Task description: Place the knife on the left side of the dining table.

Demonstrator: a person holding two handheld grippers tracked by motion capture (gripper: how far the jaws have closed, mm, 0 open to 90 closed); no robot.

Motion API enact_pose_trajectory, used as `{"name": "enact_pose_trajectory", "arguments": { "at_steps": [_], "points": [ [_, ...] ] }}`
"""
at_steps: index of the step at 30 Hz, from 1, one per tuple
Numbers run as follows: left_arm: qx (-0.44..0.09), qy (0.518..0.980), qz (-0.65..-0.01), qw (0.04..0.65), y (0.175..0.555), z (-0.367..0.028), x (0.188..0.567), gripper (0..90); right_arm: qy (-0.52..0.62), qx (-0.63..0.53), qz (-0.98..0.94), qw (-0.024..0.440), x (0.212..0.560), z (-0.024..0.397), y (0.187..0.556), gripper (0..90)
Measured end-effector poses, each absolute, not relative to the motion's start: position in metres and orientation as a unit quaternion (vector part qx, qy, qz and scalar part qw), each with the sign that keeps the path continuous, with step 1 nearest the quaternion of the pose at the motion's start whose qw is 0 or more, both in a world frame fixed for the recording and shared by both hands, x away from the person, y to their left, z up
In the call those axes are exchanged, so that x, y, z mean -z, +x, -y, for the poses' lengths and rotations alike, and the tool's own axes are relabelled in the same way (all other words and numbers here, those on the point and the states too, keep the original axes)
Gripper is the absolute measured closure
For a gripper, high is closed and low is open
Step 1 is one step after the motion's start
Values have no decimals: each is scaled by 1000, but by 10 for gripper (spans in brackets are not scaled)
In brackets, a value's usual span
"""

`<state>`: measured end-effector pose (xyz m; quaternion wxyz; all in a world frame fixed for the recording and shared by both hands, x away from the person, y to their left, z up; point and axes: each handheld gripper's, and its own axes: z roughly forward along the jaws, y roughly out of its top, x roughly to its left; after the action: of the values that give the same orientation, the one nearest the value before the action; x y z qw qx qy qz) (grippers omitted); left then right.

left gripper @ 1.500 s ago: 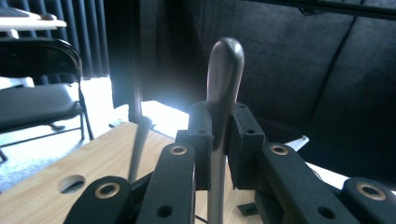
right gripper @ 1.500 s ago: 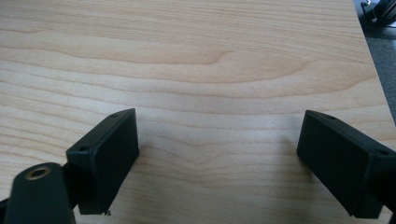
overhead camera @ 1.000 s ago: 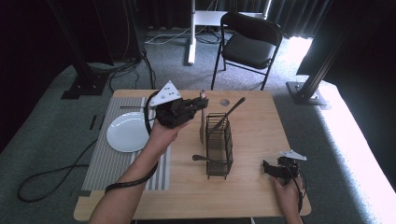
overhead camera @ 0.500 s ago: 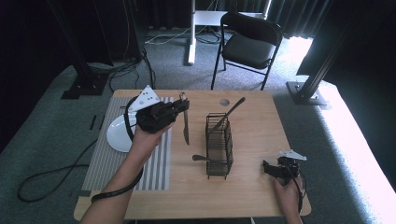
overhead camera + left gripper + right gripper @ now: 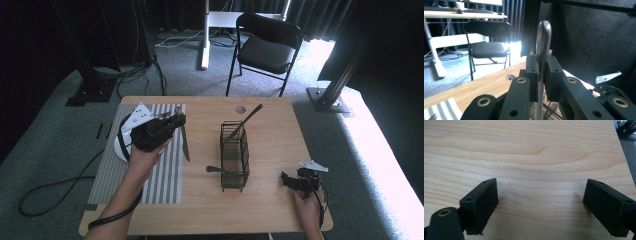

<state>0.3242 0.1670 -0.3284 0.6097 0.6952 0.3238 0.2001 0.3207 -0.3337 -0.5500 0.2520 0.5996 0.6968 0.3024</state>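
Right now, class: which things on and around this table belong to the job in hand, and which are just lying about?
In the job:
- knife, clamped in the left tool
- wire cutlery rack
- striped placemat
- white plate
- utensil standing in the rack

Lying about:
- right tool, open, idle on the table
- black chair
- floor cable

Knife (image 5: 543, 42): in the left gripper view the lower part drops out of frame at the bottom edge, and the stretch between the pads (image 5: 533, 75) of the left hand-held gripper (image 5: 176, 121) is covered. White plate (image 5: 120, 146) in the high view sits mostly under that hand-held gripper and the hand, a sliver of rim showing. Handle (image 5: 214, 169) sticking out of the wire rack (image 5: 235, 155): too small to say which utensil; right hand-held gripper (image 5: 540, 205) has both jaws cut by the lower frame edge.
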Motion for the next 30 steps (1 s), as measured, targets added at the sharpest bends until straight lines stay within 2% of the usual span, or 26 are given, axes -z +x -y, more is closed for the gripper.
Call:
{"name": "enact_pose_trajectory", "arguments": {
  "at_steps": [15,30],
  "points": [
    [-236,684,-377,579,316,-186,376,833,600,-302,-697,252,550,334,321,121],
    [-233,661,-424,574,321,-201,422,833,600,-302,-697,252,550,334,321,121]
  ]
}}
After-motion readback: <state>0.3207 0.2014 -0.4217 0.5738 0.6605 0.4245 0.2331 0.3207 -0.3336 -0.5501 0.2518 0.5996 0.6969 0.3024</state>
